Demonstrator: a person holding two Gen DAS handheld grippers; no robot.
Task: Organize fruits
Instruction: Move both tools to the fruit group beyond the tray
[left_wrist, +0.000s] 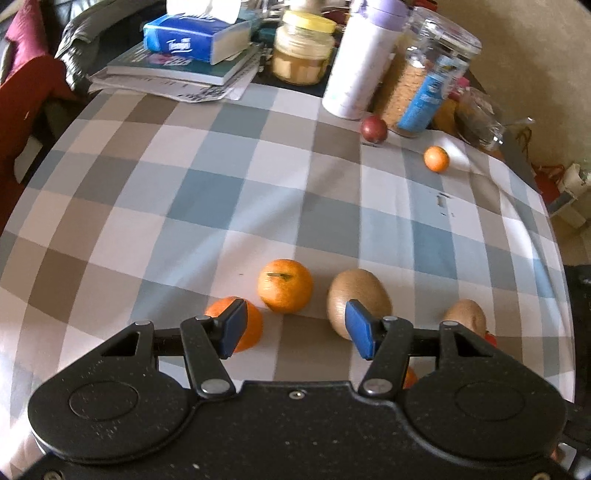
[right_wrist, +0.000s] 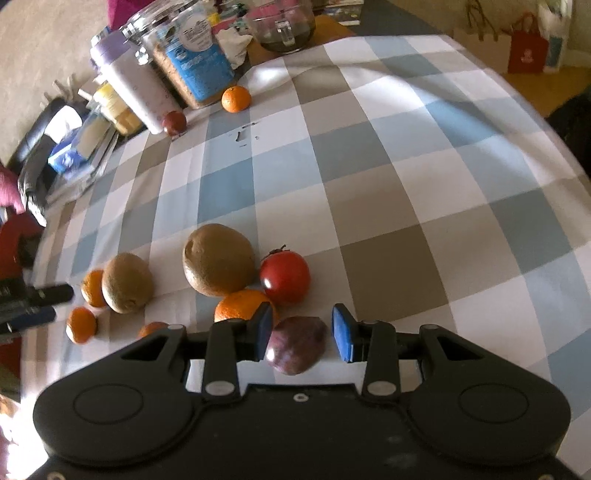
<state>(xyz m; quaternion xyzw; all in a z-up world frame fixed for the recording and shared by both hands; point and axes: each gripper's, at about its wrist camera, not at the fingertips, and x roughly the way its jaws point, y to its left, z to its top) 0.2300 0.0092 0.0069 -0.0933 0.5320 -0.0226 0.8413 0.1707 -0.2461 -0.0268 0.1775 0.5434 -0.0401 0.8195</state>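
Right gripper (right_wrist: 302, 336) part open, nothing clamped, over the purple plum (right_wrist: 297, 345), which lies between its 2 pads nearer the left one, long axis roughly across the gap; left gripper (left_wrist: 295, 329) open, empty, farther off

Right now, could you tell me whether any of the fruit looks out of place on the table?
Yes: two pieces sit apart from the near cluster, a small mandarin and a dark red fruit, both at the far edge beside the glass jar and the white bottle. Nothing looks spilled or damaged.
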